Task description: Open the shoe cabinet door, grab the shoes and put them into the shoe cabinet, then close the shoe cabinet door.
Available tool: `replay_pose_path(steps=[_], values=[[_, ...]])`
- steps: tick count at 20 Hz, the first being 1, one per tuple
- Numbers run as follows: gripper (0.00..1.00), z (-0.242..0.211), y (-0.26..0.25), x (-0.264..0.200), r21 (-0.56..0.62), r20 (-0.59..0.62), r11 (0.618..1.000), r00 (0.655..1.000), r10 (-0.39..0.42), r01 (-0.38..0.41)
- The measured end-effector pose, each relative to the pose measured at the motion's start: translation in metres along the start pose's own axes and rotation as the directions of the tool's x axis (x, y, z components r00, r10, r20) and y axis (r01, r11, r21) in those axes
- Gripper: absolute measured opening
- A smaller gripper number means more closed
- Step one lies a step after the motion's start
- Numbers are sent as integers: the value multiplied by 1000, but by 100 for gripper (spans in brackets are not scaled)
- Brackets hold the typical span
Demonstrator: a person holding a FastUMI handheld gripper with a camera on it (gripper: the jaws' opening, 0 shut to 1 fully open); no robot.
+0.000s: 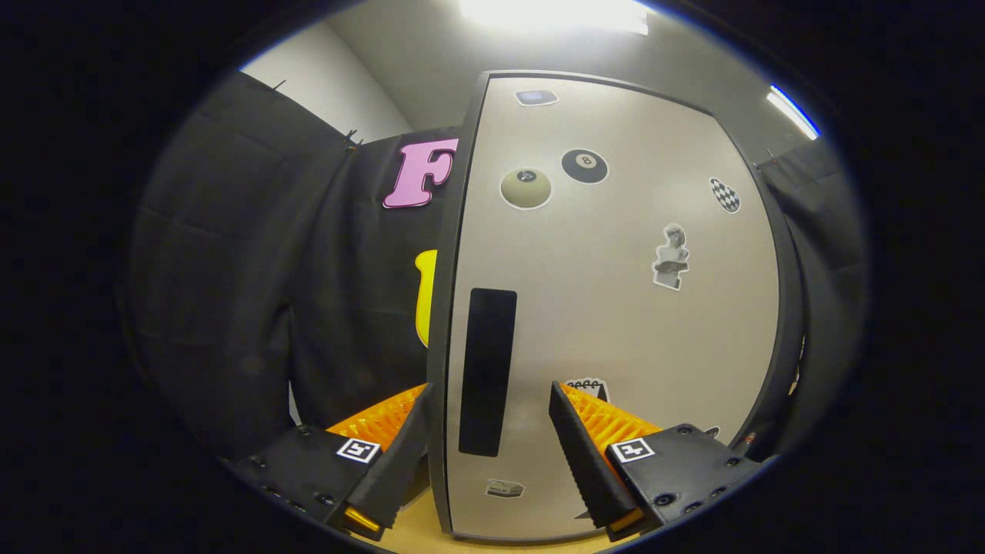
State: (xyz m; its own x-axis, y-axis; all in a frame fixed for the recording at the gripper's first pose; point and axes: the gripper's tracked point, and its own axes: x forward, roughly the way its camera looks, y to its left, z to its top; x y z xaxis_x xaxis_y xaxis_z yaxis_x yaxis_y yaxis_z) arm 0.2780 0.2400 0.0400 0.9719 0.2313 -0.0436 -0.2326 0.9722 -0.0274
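The shoe cabinet door is a tall beige panel with a dark frame and several stickers, standing upright close in front of me. A black vertical handle strip sits near its left edge. My gripper is open and straddles that edge. One finger lies left of the door's dark side edge, the other in front of the door face right of the handle. Neither finger visibly presses on the door. I cannot tell whether the door is fully closed or slightly ajar.
Black cloth hangs as the booth wall to the left of and behind the cabinet, and more cloth hangs on the right. A light wooden surface shows under the door's bottom corner. Ceiling lights glare above.
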Motion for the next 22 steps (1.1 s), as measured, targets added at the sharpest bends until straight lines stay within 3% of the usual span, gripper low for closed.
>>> replay_pose_path(steps=[2, 3, 6, 9, 12, 22], values=[[82, -6, 2, 11, -10, -27, 1000, 1000, -11, 11], [71, -10, 6, 16, -6, -41, 1000, 999, -12, 11], [65, -21, 6, 21, -17, -75, 998, 996, -57, 56], [34, -22, 4, 21, 10, -88, 997, 993, -79, 80], [17, -21, 4, 17, 39, -108, 999, 994, -19, 23], [17, -23, -6, -15, 96, -127, 986, 981, 144, -133]])
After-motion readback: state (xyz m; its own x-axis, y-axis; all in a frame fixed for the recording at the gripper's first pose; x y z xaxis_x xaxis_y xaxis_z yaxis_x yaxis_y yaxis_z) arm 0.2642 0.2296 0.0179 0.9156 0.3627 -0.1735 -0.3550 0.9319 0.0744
